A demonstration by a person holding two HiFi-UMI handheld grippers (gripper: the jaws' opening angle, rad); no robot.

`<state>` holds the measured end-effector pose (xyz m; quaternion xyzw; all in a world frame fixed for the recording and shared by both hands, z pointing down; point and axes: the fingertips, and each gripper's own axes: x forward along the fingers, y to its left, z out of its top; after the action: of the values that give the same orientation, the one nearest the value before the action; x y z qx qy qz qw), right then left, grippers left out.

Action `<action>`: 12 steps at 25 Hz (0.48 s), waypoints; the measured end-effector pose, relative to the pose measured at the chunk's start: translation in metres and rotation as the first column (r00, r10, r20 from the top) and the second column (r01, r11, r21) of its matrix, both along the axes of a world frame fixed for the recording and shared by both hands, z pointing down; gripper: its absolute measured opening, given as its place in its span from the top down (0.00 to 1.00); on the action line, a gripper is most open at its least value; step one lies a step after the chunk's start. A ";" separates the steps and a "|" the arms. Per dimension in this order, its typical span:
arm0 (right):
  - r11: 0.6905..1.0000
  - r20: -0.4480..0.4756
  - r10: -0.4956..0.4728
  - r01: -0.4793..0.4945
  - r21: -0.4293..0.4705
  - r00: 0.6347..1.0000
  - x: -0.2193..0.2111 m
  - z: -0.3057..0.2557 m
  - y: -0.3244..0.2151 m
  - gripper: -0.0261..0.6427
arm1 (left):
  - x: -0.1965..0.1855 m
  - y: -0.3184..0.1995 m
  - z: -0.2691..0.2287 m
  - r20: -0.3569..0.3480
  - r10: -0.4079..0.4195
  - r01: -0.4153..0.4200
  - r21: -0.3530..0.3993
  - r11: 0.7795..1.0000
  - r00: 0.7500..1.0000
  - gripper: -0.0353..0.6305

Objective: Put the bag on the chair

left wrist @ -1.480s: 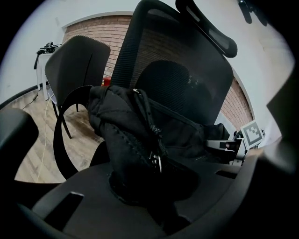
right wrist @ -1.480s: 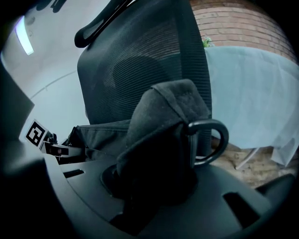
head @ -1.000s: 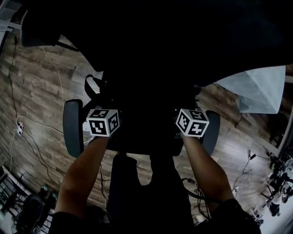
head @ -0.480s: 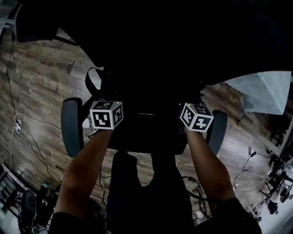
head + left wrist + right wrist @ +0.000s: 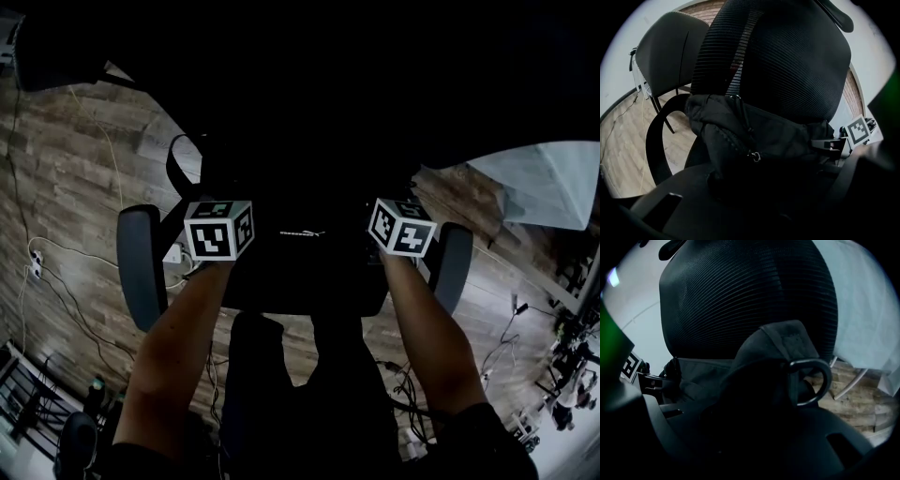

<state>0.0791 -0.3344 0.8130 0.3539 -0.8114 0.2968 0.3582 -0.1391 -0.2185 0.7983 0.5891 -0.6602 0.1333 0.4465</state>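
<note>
Left forearm point(image 5: 173, 347) and right forearm point(image 5: 427, 337) reach down — jaws of left gripper point(image 5: 754, 201) and right gripper point(image 5: 750, 437) have just been opening around bag point(image 5: 754, 136) fabric; grip unclear.

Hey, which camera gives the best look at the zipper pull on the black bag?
The left gripper view: the zipper pull hangs in plain sight on the bag, zipper track above it. The right gripper view shows only the bag's other end with a D-ring; the head view shows just a dark mass.
</note>
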 end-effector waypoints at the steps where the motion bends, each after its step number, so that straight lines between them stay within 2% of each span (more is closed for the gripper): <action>1: 1.000 -0.001 -0.002 0.002 -0.005 1.000 0.000 0.002 0.000 0.77 | 0.000 0.000 0.001 0.000 -0.002 0.002 0.002 1.000 1.000 0.83; 6: 1.000 -0.014 -0.014 0.014 -0.013 1.000 -0.001 0.009 0.000 0.76 | -0.004 -0.002 0.002 0.011 -0.028 0.028 0.011 1.000 1.000 0.82; 12: 0.998 -0.058 -0.041 0.043 0.037 0.997 -0.001 0.015 -0.002 0.75 | -0.006 -0.003 0.002 0.000 -0.055 0.055 0.025 0.998 0.998 0.81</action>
<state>0.0785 -0.3359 0.8276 0.3516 -0.8137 0.2634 0.3805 -0.1449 -0.2218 0.8005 0.5762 -0.6780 0.1126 0.4424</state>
